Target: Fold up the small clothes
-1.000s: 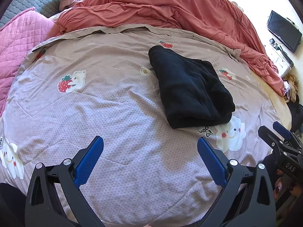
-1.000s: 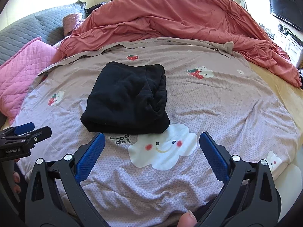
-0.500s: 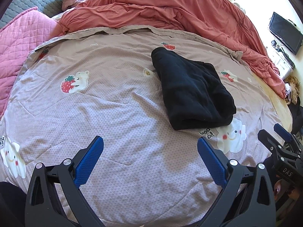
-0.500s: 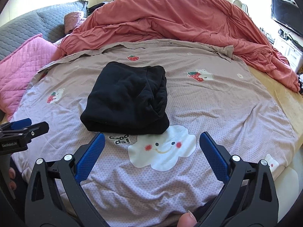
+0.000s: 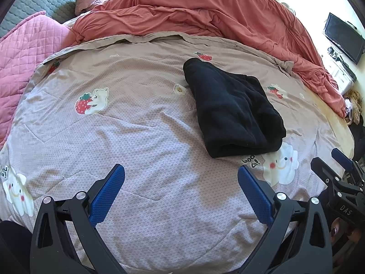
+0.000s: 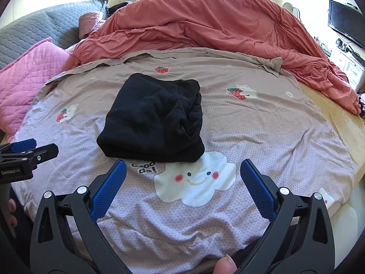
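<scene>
A black garment (image 5: 232, 111) lies folded into a thick rectangle on the patterned grey bedspread (image 5: 136, 132); it also shows in the right wrist view (image 6: 155, 118). My left gripper (image 5: 181, 182) is open and empty, held above the bedspread near its front edge, left of the garment. My right gripper (image 6: 183, 178) is open and empty, just in front of the garment's near edge. The right gripper also shows at the right edge of the left wrist view (image 5: 337, 171), and the left gripper at the left edge of the right wrist view (image 6: 29, 153).
A rumpled red duvet (image 6: 216, 27) is heaped along the back of the bed. A pink quilted pillow (image 6: 25, 73) and grey pillow (image 6: 41, 29) lie at the left. A TV (image 5: 344, 38) and cabinet stand at the right. Bare mattress (image 6: 337, 118) shows at the right edge.
Both grippers have drawn back and risen slightly, so the garment sits a little farther off. The garment has not moved and both grippers stay open.
</scene>
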The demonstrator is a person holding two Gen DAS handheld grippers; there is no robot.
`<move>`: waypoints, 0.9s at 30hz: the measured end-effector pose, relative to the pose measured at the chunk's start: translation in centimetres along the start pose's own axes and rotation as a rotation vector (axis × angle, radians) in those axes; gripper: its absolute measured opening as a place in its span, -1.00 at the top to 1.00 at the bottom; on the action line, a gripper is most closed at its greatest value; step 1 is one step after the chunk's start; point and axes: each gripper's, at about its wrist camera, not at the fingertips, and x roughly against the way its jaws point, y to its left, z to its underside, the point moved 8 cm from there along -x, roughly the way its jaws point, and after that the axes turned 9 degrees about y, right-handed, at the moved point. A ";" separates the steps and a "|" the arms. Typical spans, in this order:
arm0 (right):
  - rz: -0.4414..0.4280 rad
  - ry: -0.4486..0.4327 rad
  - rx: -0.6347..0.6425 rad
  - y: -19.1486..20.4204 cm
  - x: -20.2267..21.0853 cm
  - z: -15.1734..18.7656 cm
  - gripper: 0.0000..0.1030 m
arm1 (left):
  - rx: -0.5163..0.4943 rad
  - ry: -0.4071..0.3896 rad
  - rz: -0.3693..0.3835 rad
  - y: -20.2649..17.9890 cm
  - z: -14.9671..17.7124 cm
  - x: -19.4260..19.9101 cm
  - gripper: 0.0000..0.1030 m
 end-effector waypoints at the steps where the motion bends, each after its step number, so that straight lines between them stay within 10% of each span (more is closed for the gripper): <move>1: -0.002 0.000 0.000 0.0 0.0 0.0 -0.82 | -0.001 0.000 -0.002 0.0 0.0 0.0 -0.92; 27: 0.003 -0.002 0.002 0.3 0.1 0.0 -0.82 | -0.016 -0.005 -0.013 0.0 -0.2 0.1 -0.92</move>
